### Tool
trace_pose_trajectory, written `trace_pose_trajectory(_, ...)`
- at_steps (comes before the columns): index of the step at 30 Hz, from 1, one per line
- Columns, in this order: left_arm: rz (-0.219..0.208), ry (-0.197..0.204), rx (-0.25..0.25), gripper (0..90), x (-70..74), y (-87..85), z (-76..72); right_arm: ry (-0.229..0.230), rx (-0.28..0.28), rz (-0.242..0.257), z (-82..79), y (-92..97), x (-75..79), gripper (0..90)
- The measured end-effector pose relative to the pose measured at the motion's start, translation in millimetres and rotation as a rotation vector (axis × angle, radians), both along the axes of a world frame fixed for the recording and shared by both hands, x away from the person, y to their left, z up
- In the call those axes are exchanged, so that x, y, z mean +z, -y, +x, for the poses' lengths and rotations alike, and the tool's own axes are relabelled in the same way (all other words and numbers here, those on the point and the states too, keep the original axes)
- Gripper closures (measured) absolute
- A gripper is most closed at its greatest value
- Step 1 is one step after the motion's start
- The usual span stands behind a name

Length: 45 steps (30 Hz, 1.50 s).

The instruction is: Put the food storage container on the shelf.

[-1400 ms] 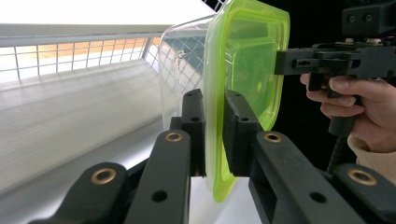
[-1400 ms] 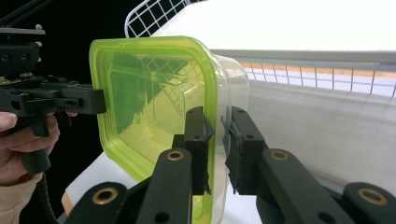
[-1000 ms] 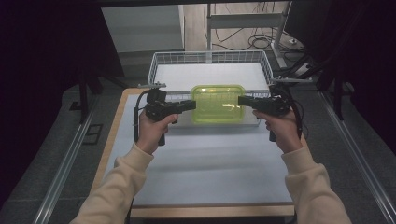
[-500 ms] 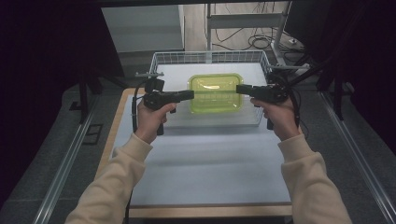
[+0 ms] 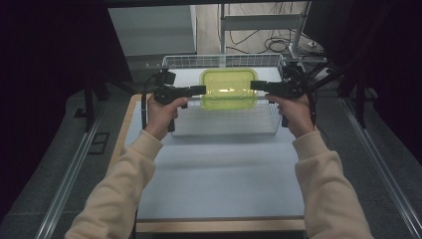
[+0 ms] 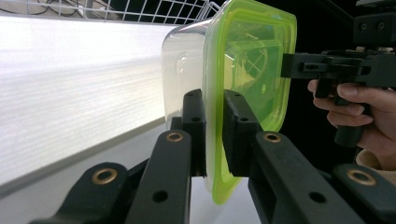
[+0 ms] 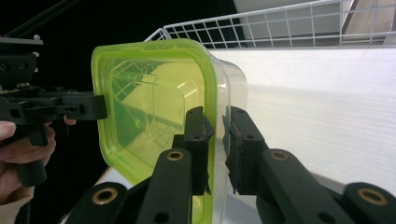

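Both grippers are held up over the wire basket (image 5: 224, 124), w/ a clear box w/ a green lid (image 5: 228, 88) carried between them. Left gripper (image 5: 199, 90) is pinched on the box's lid rim at one short end; in the left gripper view the rim is seen squeezed between its two black jaws. Right gripper (image 5: 256, 85) is pinched on the lid rim at the other end, jaws seen either side of the rim in the right gripper view. Box is kept about level, lid on top, just above the basket.

Left hand (image 5: 161, 112) & right hand (image 5: 297, 112) are wrapped round the handles below the grippers, arms stretched fwd, cream sleeves (image 5: 122, 189) seen. Grippers are pointed inward, at each other.

Under the hands a pale table top (image 5: 219, 174) w/ a wood edge is seen. Past the basket, a metal rack & cables on the floor (image 5: 278, 45) are seen; the room at both sides is dark.
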<state>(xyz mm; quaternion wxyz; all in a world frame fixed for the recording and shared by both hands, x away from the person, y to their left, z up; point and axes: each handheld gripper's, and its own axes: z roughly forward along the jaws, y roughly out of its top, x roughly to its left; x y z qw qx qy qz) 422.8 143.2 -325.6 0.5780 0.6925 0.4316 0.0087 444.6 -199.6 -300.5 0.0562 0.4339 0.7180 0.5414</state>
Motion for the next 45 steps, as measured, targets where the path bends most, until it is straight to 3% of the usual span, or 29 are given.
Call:
trace_pose_trajectory(11,0.021,-0.023,0.018,81.1,2.1,-6.4,22.6,-0.023,-0.014,0.017,23.7,-7.4,-1.8,79.1)
trace_pose_trajectory(16,0.013,-0.030,0.028,81.1,6.2,-11.0,31.6,-0.016,-0.014,0.016,31.3,-12.2,0.7,79.2)
trace_pose_trajectory(20,0.032,-0.038,0.046,80.9,5.9,-11.3,38.7,-0.009,-0.020,0.005,38.7,-16.3,1.8,79.2)
trace_pose_trajectory(28,0.027,-0.082,0.056,80.6,-2.5,-10.7,52.1,-0.055,-0.039,-0.013,56.4,-21.0,-2.9,77.9)
trace_pose_trajectory(33,0.021,-0.101,0.057,80.2,-0.9,-8.8,61.0,-0.070,-0.052,0.008,65.3,-19.9,-5.4,76.8)
trace_pose_trajectory(38,0.025,-0.110,0.069,76.9,0.1,-6.2,71.3,-0.066,-0.064,-0.029,72.8,-23.1,-3.4,71.2)
trace_pose_trajectory(41,-0.013,-0.124,0.089,74.0,-1.8,-4.9,75.5,-0.065,-0.083,-0.060,77.3,-24.8,-5.2,68.9)
trace_pose_trajectory(45,0.025,-0.134,0.109,68.8,-6.2,-3.5,80.9,-0.075,-0.096,-0.067,81.8,-25.7,-10.5,66.2)
